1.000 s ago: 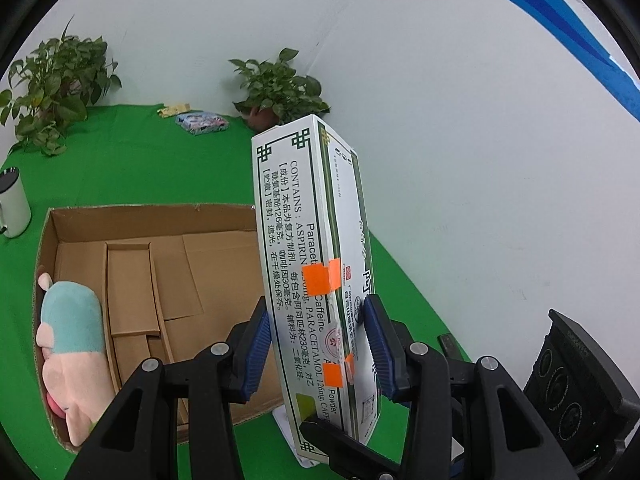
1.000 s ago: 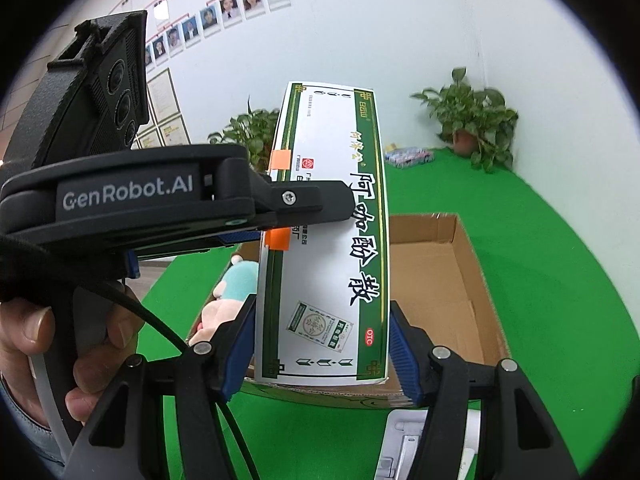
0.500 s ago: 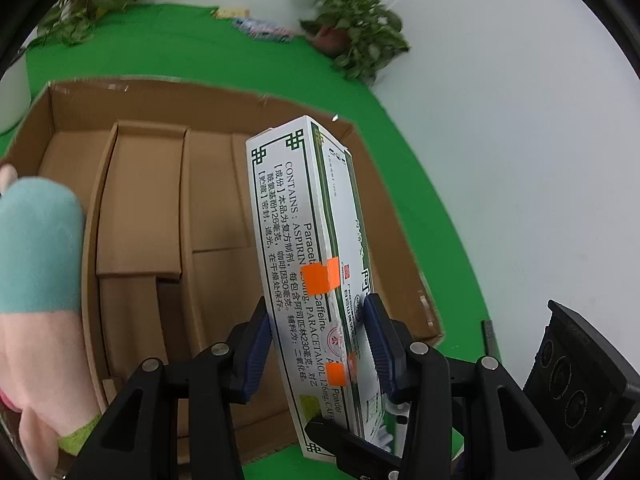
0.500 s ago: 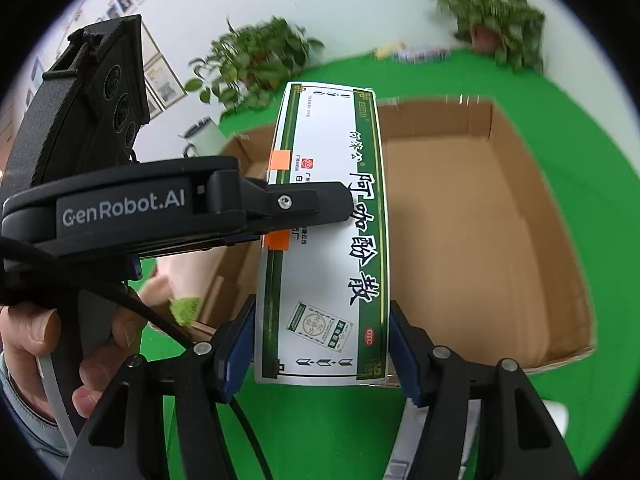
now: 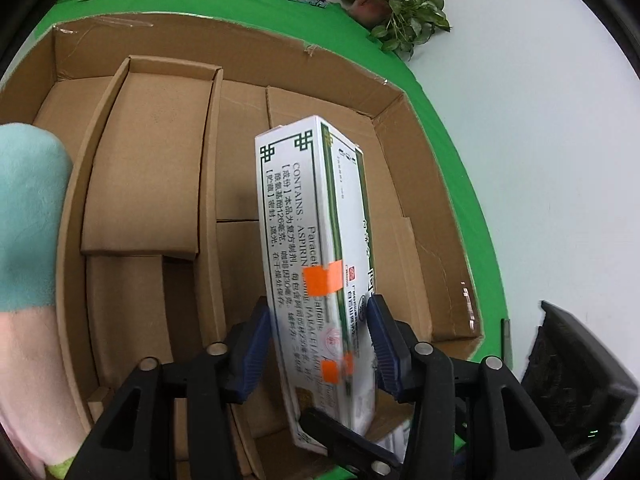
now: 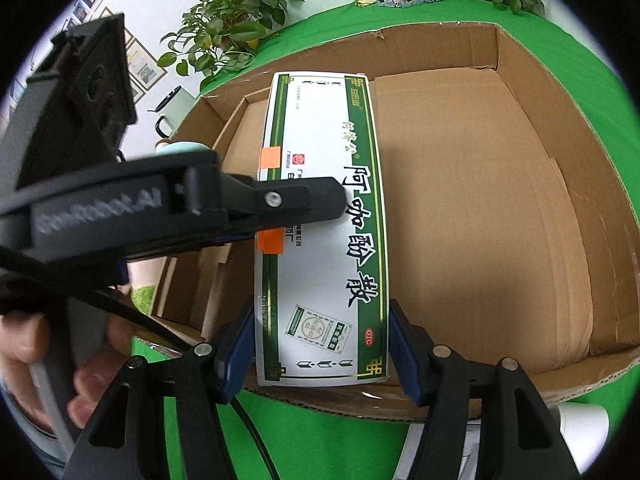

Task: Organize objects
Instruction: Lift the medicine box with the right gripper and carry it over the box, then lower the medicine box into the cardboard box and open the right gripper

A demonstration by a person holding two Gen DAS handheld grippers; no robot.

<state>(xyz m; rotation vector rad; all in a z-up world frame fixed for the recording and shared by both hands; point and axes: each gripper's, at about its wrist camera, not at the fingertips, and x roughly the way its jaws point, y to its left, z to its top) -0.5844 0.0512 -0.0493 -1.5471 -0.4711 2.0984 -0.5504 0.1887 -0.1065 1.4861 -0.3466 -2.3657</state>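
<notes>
Both the left gripper [image 5: 320, 344] and right gripper [image 6: 322, 350] pinch the white-and-green cardboard medicine box [image 6: 324, 232] above the open brown cardboard carton [image 6: 500, 216]. It looks light, stiff, somewhat crushable; broad-face holds suit it. The pink-and-teal plush toy [image 5: 28, 260] lies inside.

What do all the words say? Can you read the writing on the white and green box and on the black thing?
"CONTAINS : ASPIRIN" on the side of the medicine box.
"Paracet…" there too, cut off by orange tape.
"阿咖酚散" in big characters on the box front.
"OTC" in a red oval low on the front.
"GenRobot.AI" on the left gripper, blurred.
The small Chinese print on the box is too small to read.
</notes>
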